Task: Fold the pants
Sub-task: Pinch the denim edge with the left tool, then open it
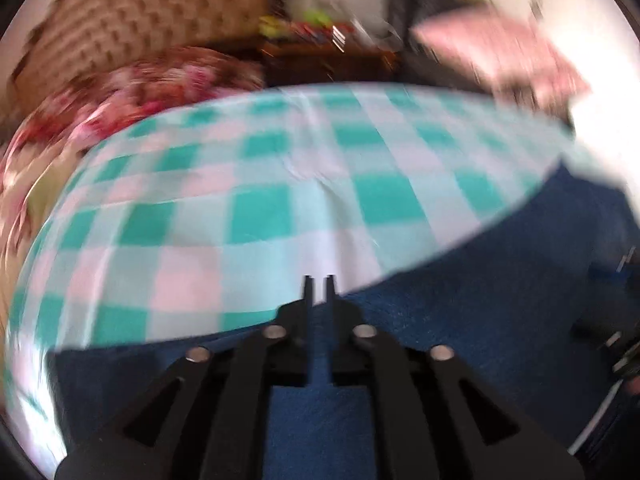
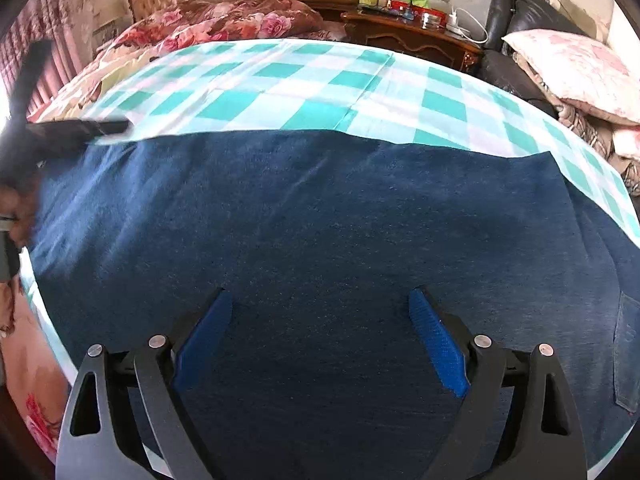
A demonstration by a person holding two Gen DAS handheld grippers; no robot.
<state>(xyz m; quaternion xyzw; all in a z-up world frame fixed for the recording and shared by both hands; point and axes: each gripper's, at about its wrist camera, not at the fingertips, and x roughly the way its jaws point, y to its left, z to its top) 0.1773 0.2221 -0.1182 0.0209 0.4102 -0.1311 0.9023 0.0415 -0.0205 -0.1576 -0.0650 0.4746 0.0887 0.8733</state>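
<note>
Your left tool (image 1: pixel 319 280) was pinching a fold of the blue pants (image 1: pixel 500 280), its fingers pressed nearly together at the lower centre of the blurred left view. Your right tool (image 2: pixel 320 320) hung spread wide above the pants (image 2: pixel 320 220), gripping nothing. The pants lay flat across the lower half of that view on the teal checked sheet (image 2: pixel 280 92) covering the bed, with a floral quilt (image 2: pixel 240 20) at the upper left.
</note>
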